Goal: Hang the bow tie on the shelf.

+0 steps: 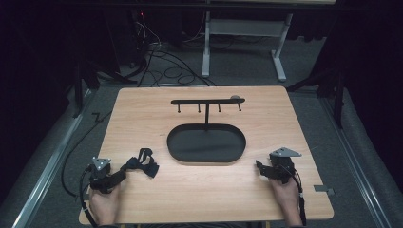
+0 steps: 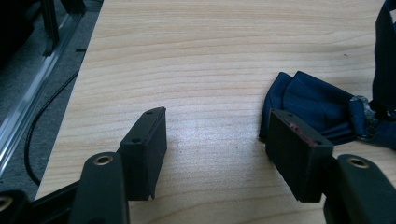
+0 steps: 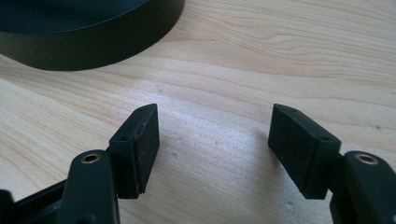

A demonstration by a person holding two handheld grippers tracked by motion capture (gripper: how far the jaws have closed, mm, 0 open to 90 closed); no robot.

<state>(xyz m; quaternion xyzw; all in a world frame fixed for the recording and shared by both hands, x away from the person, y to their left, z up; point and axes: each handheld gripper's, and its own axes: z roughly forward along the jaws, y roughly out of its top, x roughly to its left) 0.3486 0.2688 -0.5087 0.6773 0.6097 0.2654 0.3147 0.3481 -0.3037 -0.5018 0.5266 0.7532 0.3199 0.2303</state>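
Beside the navy bow tie (image 2: 322, 109), my left gripper (image 2: 215, 144) stands wide and empty (right gripper (image 3: 212, 140) likewise), so I'd slide sideways to straddle its fabric before closing.

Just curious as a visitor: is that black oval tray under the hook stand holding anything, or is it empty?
Empty. In the high view the black oval tray shows a bare dark floor; the dark blue bow tie lies outside it on the wooden table.

Navy bow tie (image 1: 142, 163); black tray (image 1: 206, 143); light woodgrain table (image 1: 142, 114).
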